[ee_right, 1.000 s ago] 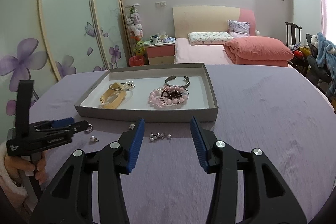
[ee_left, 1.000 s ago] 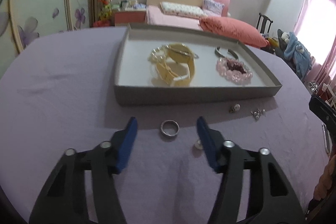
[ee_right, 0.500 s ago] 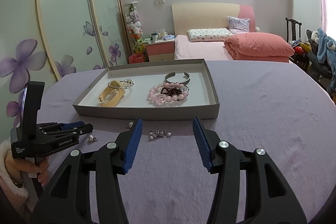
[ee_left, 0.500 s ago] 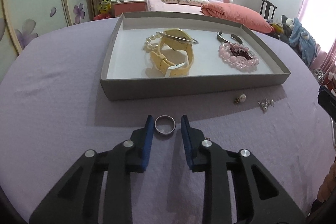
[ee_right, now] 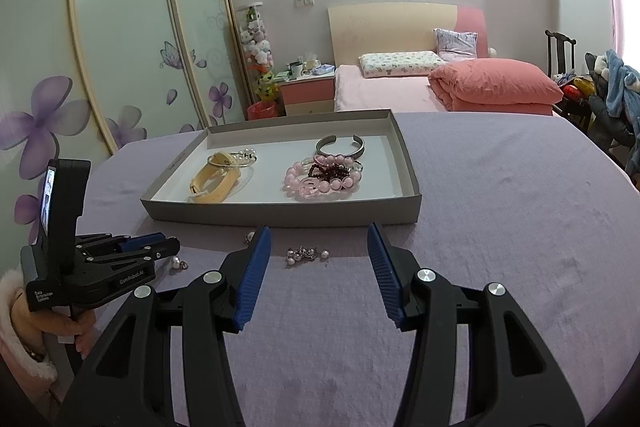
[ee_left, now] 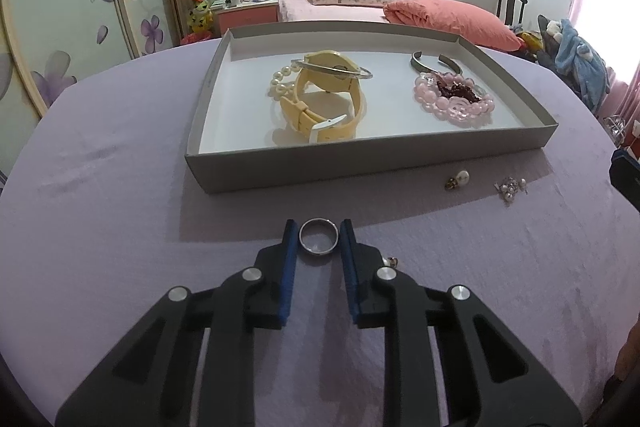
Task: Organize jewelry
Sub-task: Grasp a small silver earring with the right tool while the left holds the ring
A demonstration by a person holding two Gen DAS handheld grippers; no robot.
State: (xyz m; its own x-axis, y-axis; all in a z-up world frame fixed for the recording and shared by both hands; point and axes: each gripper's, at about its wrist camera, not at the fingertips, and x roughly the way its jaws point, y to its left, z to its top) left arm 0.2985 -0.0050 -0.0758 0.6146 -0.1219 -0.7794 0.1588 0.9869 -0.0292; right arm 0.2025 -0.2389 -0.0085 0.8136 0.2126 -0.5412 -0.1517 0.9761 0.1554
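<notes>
My left gripper [ee_left: 319, 243] pinches the plain silver metal ring [ee_left: 319, 241] between its blue pads, just in front of the shallow grey cardboard tray [ee_left: 360, 163] on the lilac tablecloth [ee_left: 120, 207]. My right gripper [ee_right: 319, 267] is spread wide over a small cluster of pearl-tipped earrings [ee_right: 306, 254]. The tray holds a pale yellow strap watch [ee_left: 326, 107], a pink beaded bracelet [ee_left: 456, 101] and a grey metal cuff bangle [ee_left: 434, 65].

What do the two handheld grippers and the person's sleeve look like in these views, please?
Both the left gripper and the right gripper are black plastic with silver pivot screws and ribbed blue finger pads. The left carries small white lettering and an upright screen; the sleeve is pink with white fleece.
</notes>
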